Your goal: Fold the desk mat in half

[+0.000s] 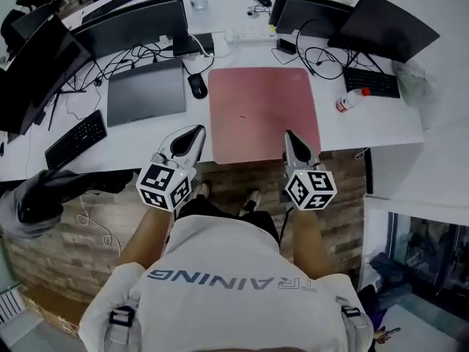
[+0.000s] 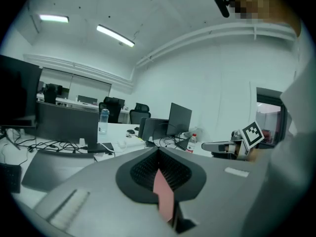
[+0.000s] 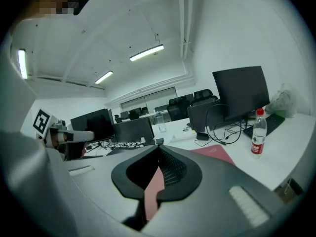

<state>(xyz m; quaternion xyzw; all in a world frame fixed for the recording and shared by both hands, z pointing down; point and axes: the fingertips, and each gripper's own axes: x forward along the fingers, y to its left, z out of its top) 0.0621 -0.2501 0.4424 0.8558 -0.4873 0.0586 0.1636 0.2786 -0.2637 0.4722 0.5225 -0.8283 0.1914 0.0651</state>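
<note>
Nearest to me, my left gripper and my right gripper sit at the front edge of the long white desk, their marker cubes toward my body. Both pairs of fingers are closed. Each pinches a thin strip of the pink rectangular desk mat: the left by the mat's seven o'clock corner, the right by its five o'clock corner (in each gripper view a pink sliver stands between the dark ribbed pads). The rest of the mat lies flat in the middle of the desk, its near edge along the desk's front.

Reckoning from the mat's middle, a small black computer mouse sits at ten o'clock, just off the left edge. A flat grey closed laptop lies beyond it. A small clear bottle with a red cap is at three o'clock, apart from the mat. Farther back, a white power strip lies at twelve o'clock, with black monitors either side.
</note>
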